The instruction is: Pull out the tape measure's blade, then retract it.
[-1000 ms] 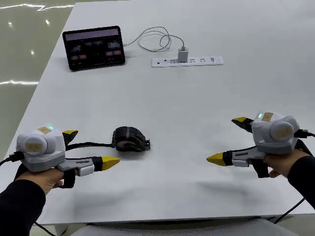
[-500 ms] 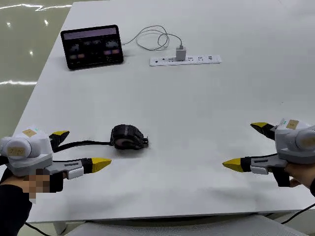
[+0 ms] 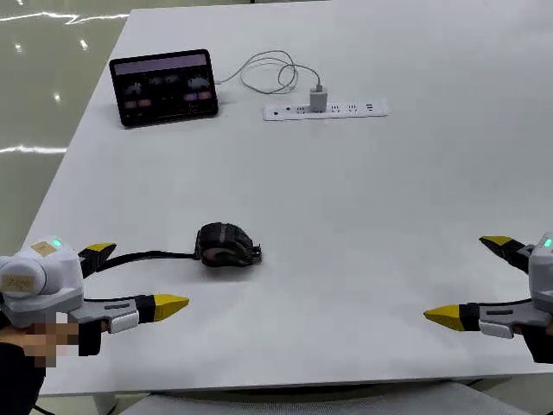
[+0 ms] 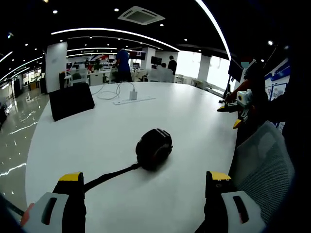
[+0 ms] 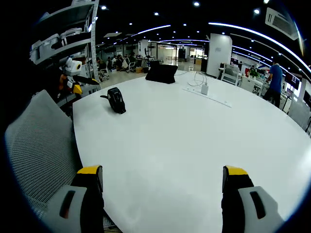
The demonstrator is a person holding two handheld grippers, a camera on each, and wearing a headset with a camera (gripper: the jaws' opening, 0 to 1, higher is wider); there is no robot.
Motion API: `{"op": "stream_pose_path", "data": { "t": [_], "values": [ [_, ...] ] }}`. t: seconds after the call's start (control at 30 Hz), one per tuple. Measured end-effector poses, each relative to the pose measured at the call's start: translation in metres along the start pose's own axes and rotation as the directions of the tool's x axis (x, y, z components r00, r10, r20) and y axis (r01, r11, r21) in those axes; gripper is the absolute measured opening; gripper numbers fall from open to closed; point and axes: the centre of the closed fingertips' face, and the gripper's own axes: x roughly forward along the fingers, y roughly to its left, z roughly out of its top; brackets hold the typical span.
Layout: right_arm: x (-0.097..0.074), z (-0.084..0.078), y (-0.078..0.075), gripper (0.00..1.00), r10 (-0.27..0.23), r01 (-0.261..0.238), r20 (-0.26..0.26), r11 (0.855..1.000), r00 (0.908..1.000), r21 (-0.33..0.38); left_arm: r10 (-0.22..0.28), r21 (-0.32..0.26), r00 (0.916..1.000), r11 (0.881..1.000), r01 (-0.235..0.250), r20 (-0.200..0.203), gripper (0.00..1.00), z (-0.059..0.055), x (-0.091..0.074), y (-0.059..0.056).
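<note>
A black tape measure lies on the white table, its black wrist strap trailing left; no blade is drawn out. My left gripper hovers open at the near left edge, its yellow fingertips straddling the strap's end. In the left gripper view the tape measure sits ahead between the spread jaws of the left gripper. My right gripper is open at the near right edge, far from the tape measure. In the right gripper view the tape measure is small at upper left, beyond the right gripper.
A dark tablet stands at the far left of the table. A white power strip with a charger and a looped white cable lies at the back. A mesh chair back is near the table's front edge.
Both grippers have drawn outward and toward the table's near edge, the left one leftward and the right one rightward. The tape measure stays put.
</note>
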Motion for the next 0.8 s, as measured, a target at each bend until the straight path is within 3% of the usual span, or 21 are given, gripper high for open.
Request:
{"op": "stream_pose_path", "data": {
  "t": [0.47, 0.67, 0.8],
  "values": [
    [-0.017, -0.009, -0.006, 1.00, -0.024, 0.024, 0.002, 0.999, 0.9997, 0.025, 0.022, -0.004, 0.9995, 1.000, -0.022, -0.025, 1.00, -0.012, -0.025, 0.006],
    [-0.022, -0.014, -0.009, 1.00, -0.027, 0.027, -0.010, 0.999, 0.9996, 0.018, 0.021, -0.009, 0.9980, 1.000, -0.022, -0.059, 1.00, -0.020, -0.029, 0.006],
    [-0.024, -0.015, -0.011, 1.00, -0.034, 0.035, -0.012, 0.999, 0.9993, 0.023, 0.023, -0.006, 0.9983, 1.000, -0.023, -0.053, 1.00, -0.019, -0.030, 0.006]
  ]
}}
